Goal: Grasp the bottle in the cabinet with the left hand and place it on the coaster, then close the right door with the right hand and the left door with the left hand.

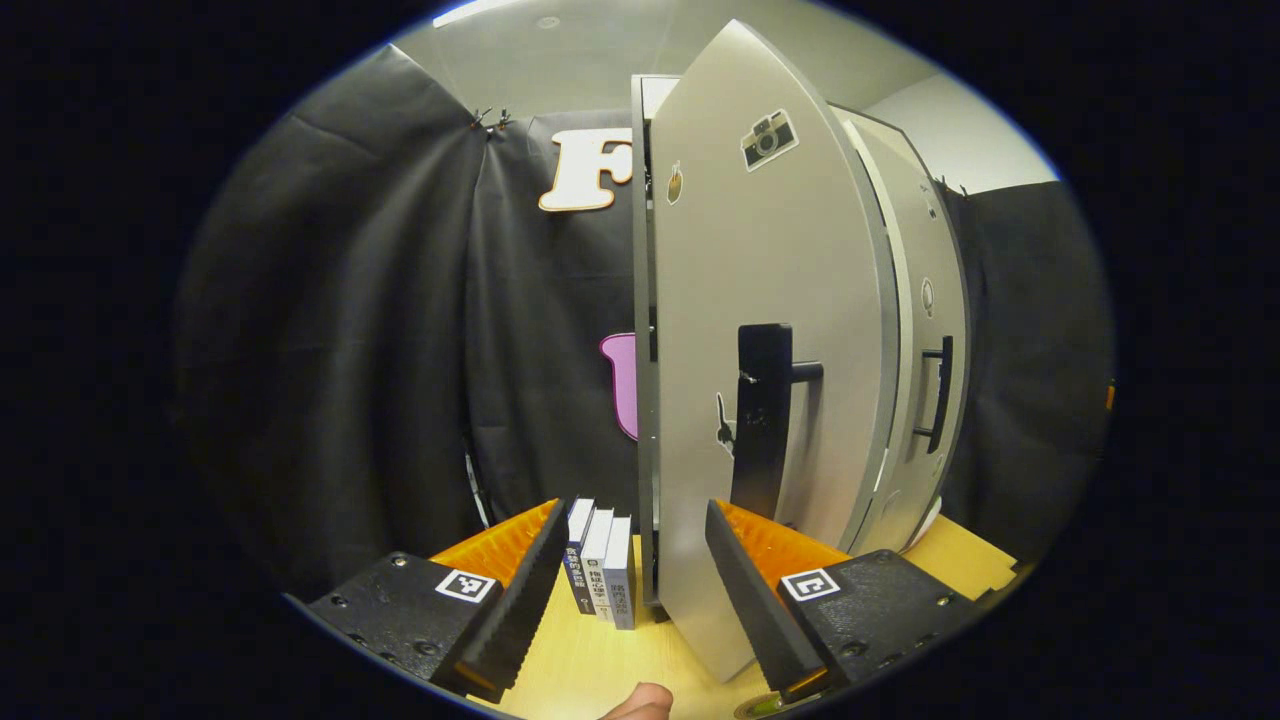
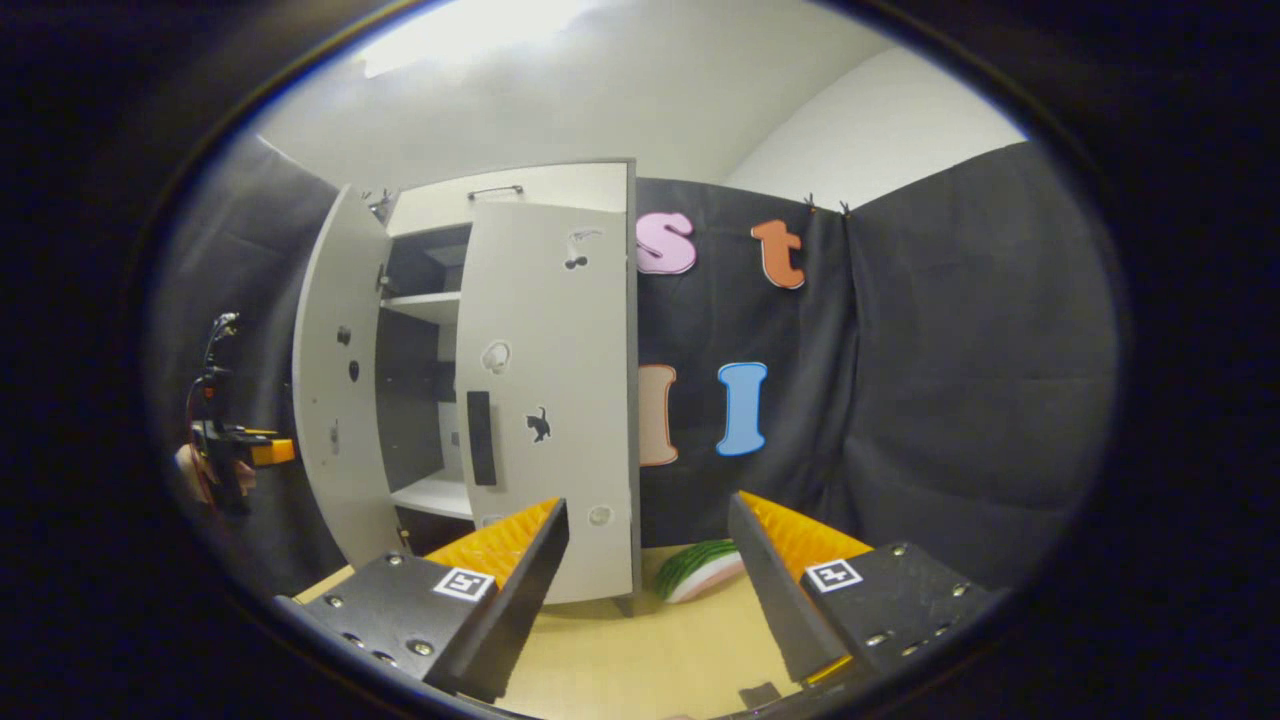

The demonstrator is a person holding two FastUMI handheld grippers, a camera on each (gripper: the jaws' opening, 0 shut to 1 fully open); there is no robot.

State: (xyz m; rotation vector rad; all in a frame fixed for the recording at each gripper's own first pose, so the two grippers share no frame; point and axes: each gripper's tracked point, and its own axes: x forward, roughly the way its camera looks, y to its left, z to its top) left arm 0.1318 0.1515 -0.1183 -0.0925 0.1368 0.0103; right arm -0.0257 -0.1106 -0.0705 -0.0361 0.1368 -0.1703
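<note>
Spread fingers frame the bottom of the left gripper view: the left gripper (image 1: pixel 630 590) holds nothing, and the bottom corner of the left door (image 1: pixel 760 300) sits in the gap between its fingers without either one pressing on it. A fingertip of the person (image 1: pixel 640 702) shows at the lower edge, over the bench (image 1: pixel 580 660). Just beyond the fingers a few books (image 1: pixel 600 560) stand upright beside the cabinet's side. The left door stands ajar, edge toward this gripper, with its dark vertical handle (image 1: pixel 765 410) straight ahead and a little right. Farther back is the right door (image 1: pixel 920 330), partly swung in.

In the right gripper view the right gripper (image 2: pixel 645 590) is also spread and empty, low over the bench. A watermelon slice (image 2: pixel 700 572) lies beyond it. The cabinet (image 2: pixel 440 330) shows bare shelves; I cannot make out the bottle or coaster. Judging by this, door closing is the step, and the right door lies ahead-left of the right gripper.
</note>
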